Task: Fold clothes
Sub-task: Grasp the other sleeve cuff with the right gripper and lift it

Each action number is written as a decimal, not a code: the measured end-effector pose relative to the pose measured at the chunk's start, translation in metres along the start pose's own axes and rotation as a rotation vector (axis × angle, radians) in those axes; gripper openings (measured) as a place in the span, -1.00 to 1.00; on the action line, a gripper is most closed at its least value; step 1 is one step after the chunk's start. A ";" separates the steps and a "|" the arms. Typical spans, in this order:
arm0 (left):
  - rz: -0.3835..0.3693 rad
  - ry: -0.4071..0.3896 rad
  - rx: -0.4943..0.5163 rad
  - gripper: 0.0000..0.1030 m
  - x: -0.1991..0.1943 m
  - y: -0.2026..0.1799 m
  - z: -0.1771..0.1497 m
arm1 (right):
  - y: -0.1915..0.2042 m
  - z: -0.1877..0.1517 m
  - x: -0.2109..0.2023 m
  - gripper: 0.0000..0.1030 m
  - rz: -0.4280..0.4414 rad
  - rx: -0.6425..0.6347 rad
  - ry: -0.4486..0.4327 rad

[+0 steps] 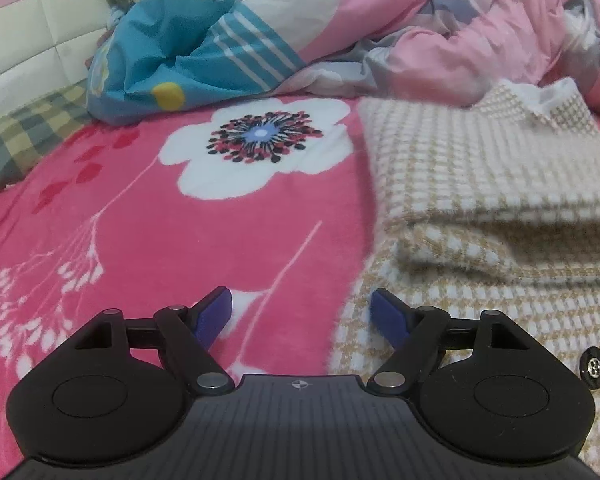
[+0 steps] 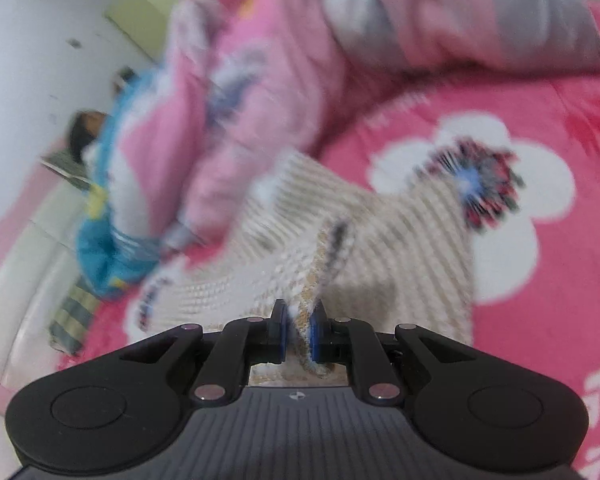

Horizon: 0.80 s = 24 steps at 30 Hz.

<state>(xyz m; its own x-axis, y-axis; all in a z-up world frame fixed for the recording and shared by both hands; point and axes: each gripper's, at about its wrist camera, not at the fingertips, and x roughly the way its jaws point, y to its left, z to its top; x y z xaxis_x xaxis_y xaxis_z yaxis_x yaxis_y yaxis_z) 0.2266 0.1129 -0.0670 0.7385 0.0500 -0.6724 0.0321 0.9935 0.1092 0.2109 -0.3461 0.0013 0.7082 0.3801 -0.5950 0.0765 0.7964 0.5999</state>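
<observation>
Fingers of right gripper clamped on an edge of checked jacket; left gripper fingers apart, empty, jacket hem just at its right finger. Left should pinch the hem, both lift evenly.

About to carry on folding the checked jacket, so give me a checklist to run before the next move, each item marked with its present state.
1. Right gripper pinching the checked jacket: ok, fabric sits between the closed pads.
2. Left gripper free to take a hold: ok, jaws wide, nothing between them.
3. Left gripper lined up on the jacket's near edge: not ok, only one fingertip is over the cloth.
4. Bedspread beside the jacket free for laying it: ok.
5. Jacket button clear of the fingers: ok.
6. How much cloth the right gripper holds: cannot tell, view blurred.
</observation>
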 end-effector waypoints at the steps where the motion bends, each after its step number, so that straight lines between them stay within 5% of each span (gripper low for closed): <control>1: 0.003 -0.007 0.004 0.52 -0.001 -0.001 0.001 | 0.001 -0.002 -0.001 -0.76 0.011 0.000 -0.001; 7: 0.015 -0.007 0.030 0.53 0.003 -0.003 0.002 | 0.008 0.003 -0.010 -0.74 0.037 -0.082 -0.045; 11: 0.012 -0.003 0.026 0.53 0.000 -0.003 0.000 | -0.034 -0.006 0.014 -0.64 -0.112 -0.035 -0.001; 13: 0.015 -0.010 0.034 0.53 -0.008 -0.002 0.004 | -0.058 -0.011 0.027 -0.82 -0.196 -0.004 0.026; 15: 0.026 -0.052 0.033 0.53 -0.019 0.000 0.011 | -0.070 -0.009 0.018 -0.73 -0.187 0.077 -0.001; 18: 0.019 -0.125 0.029 0.52 -0.031 -0.005 0.032 | -0.037 0.001 -0.004 -0.69 -0.233 -0.065 -0.122; 24: -0.110 -0.138 0.089 0.51 -0.004 -0.067 0.066 | 0.046 -0.006 0.020 -0.70 -0.129 -0.428 -0.200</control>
<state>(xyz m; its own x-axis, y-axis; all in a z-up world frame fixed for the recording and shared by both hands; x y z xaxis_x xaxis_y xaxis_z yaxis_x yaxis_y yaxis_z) 0.2655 0.0398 -0.0235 0.8123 -0.0792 -0.5779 0.1731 0.9788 0.1092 0.2243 -0.2985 0.0137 0.8361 0.2009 -0.5105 -0.0928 0.9689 0.2294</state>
